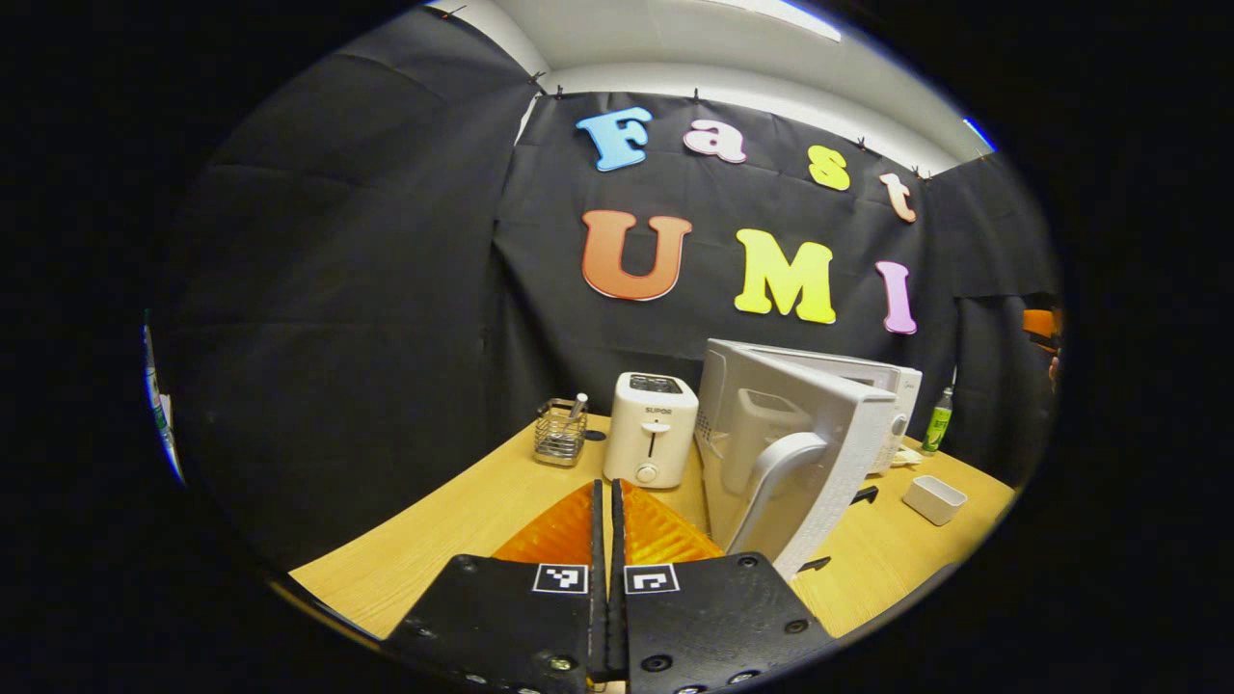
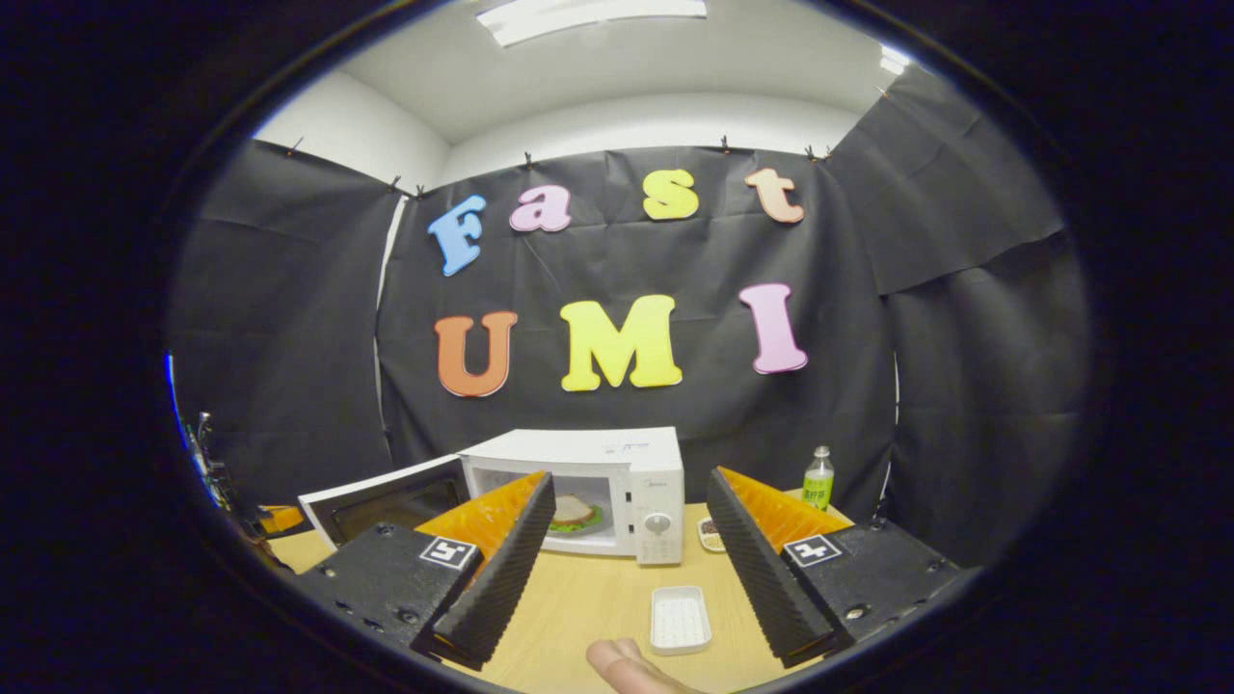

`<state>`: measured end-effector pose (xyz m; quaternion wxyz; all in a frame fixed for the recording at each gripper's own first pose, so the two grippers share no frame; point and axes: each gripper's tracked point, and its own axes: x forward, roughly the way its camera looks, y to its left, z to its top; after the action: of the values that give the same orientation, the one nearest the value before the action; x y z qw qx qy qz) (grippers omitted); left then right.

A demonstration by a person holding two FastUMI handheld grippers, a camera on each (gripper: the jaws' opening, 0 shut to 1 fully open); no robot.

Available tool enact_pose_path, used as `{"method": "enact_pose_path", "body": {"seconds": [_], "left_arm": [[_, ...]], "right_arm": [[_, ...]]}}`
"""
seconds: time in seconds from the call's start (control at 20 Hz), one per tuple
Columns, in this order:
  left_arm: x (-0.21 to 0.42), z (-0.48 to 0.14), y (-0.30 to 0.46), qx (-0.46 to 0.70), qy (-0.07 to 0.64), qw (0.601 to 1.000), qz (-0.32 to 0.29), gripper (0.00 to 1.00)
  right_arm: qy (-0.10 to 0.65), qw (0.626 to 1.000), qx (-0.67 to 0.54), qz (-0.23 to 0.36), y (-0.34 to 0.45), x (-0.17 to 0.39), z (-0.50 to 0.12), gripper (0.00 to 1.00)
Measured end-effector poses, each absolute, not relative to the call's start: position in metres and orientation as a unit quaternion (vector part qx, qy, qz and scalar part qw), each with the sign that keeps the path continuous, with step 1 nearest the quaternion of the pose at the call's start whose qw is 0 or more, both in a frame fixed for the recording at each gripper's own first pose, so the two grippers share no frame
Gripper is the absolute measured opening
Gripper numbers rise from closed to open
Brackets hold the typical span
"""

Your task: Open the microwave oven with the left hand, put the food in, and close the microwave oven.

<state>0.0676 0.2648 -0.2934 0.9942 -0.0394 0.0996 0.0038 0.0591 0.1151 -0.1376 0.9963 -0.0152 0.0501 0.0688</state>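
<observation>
The white microwave (image 2: 617,453) stands at the back of the wooden table with its door (image 2: 386,496) swung open to the left. Inside it lies the food, a sandwich on a green plate (image 2: 576,513). My right gripper (image 2: 630,479) is open and holds nothing; it hangs in front of the oven's opening, some way back from it. In the left gripper view the open door (image 1: 819,453) shows its outer face and curved handle (image 1: 776,482). My left gripper (image 1: 608,490) is shut with nothing between its fingers, just left of that door and apart from the handle.
A white toaster (image 1: 651,429) and a wire basket (image 1: 561,434) stand left of the microwave. A green bottle (image 2: 818,479) stands to its right, with a small dish (image 2: 711,532) beside it. A white tray (image 2: 680,617) lies in front. A person's fingertip (image 2: 627,665) shows at the near edge.
</observation>
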Motion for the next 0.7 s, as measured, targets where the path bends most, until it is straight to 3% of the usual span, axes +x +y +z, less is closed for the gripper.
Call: {"method": "enact_pose_path", "body": {"seconds": [0.15, 0.2, 0.25, 0.3, 0.35, 0.4, 0.5, 0.55, 0.6, 0.7], "left_arm": [[0.074, -0.301, 0.247, -0.036, 0.105, 0.994, -0.023, 0.0], [0.076, -0.304, 0.241, -0.037, 0.107, 0.993, -0.03, 0.0], [0.078, -0.306, 0.235, -0.04, 0.108, 0.993, -0.037, 0.0], [0.079, -0.307, 0.226, -0.047, 0.109, 0.992, -0.048, 0.0], [0.079, -0.31, 0.215, -0.052, 0.114, 0.99, -0.063, 0.0], [0.082, -0.31, 0.216, -0.042, 0.108, 0.991, -0.059, 0.0], [0.081, -0.313, 0.202, -0.042, 0.111, 0.99, -0.071, 0.0], [0.081, -0.313, 0.193, -0.048, 0.114, 0.989, -0.085, 0.0], [0.082, -0.314, 0.182, -0.053, 0.117, 0.987, -0.097, 0.0], [0.082, -0.314, 0.161, -0.046, 0.115, 0.985, -0.12, 0.0]], "right_arm": [[0.045, 0.995, -0.016, 0.082, 0.112, 0.046, -0.131, 0.92], [0.041, 0.996, -0.016, 0.083, 0.11, 0.042, -0.128, 1.0], [0.037, 0.996, -0.016, 0.084, 0.108, 0.04, -0.126, 0.91], [0.033, 0.996, -0.014, 0.085, 0.107, 0.036, -0.123, 1.0], [0.029, 0.996, -0.013, 0.086, 0.106, 0.033, -0.121, 1.0], [0.026, 0.996, -0.01, 0.087, 0.105, 0.031, -0.119, 0.92], [0.025, 0.996, -0.009, 0.09, 0.102, 0.028, -0.119, 0.91], [0.025, 0.995, -0.009, 0.092, 0.101, 0.027, -0.12, 1.0], [0.024, 0.995, -0.008, 0.095, 0.101, 0.025, -0.12, 0.91], [0.022, 0.994, -0.002, 0.105, 0.1, 0.023, -0.12, 0.92]]}}
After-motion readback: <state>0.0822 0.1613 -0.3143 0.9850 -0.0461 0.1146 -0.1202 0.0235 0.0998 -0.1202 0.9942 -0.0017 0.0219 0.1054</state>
